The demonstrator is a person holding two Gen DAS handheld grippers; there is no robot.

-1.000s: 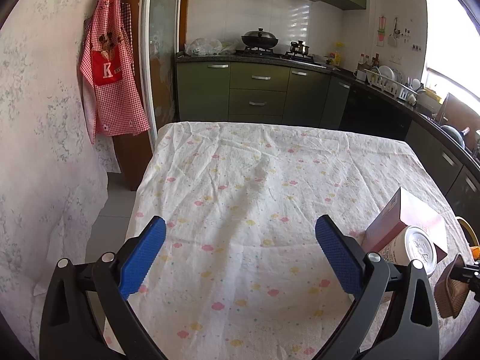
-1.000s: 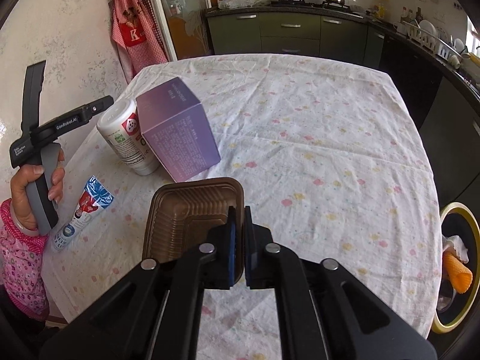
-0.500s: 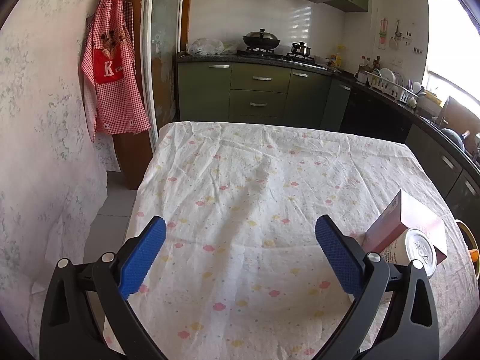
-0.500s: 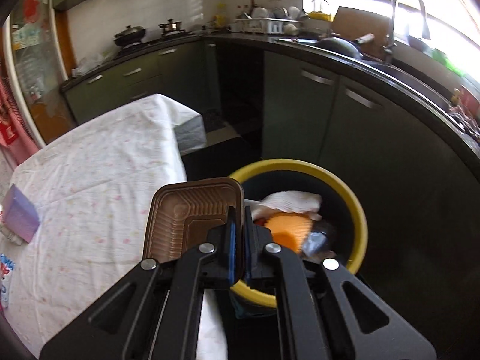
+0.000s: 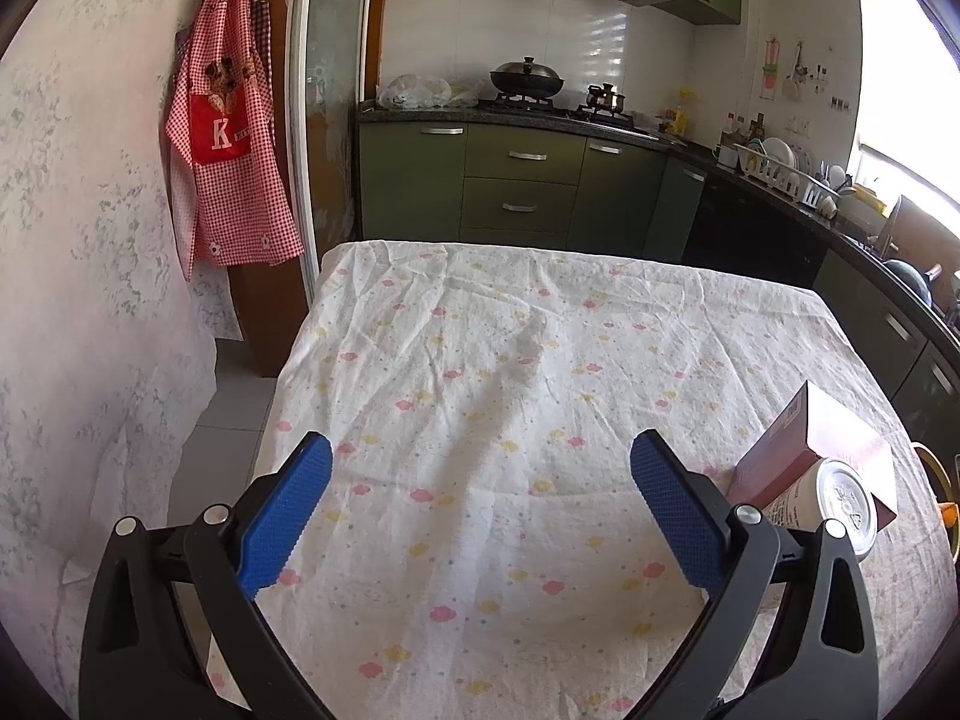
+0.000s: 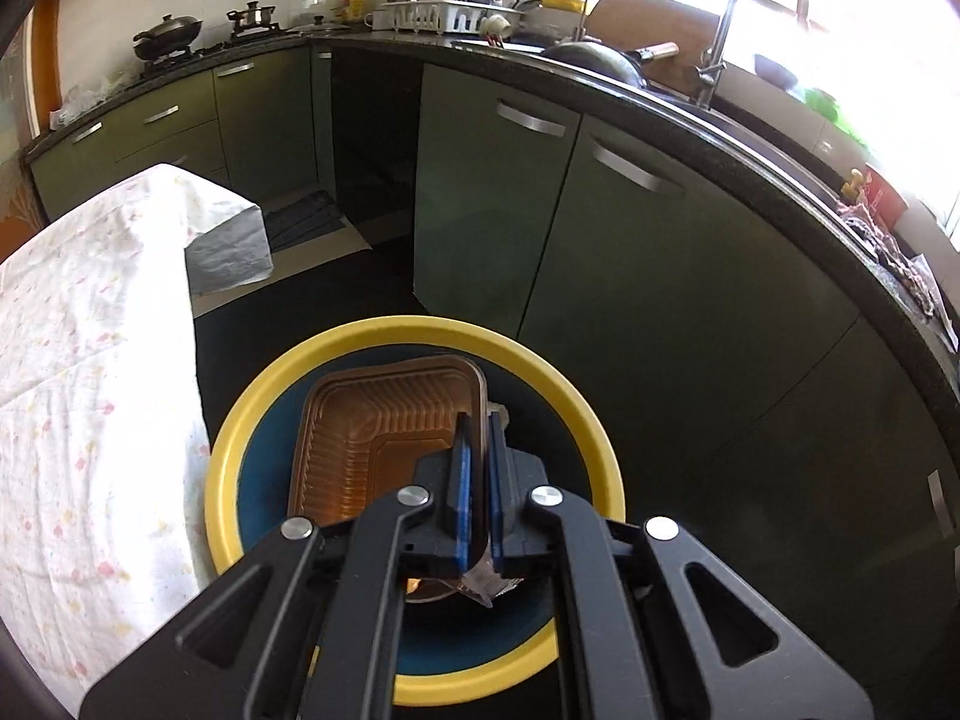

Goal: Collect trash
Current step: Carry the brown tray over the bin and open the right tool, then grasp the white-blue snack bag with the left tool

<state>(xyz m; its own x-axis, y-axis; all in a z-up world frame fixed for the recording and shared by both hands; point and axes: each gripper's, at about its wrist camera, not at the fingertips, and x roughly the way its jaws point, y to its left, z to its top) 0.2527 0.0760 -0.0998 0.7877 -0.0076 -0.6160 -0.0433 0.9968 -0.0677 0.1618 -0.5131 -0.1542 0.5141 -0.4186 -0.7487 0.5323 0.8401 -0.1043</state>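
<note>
Kitchen cabinets are curving behind the yellow-rimmed bin point(image 6: 414, 336) while my right gripper point(image 6: 477, 468) is pinching the brown tray point(image 6: 384, 426) over it, at twelve o'clock; my left gripper point(image 5: 480, 510) is gaping wide above the table point(image 5: 510, 360).

my own right gripper point(image 6: 477, 420) hides the near part of the brown tray point(image 6: 384, 420), and the tray covers whatever lies in the yellow-rimmed bin point(image 6: 576, 414); only a pale scrap shows past its far corner, too small to name. the bin's near rim is lost behind my tool. in the left view, the can point(image 5: 843, 501) is partly behind my left gripper's point(image 5: 480, 468) right finger point(image 5: 675, 504), the box's point(image 5: 840, 444) print is too blurred to read, and the frame edge cuts the bin to a sliver.
</note>
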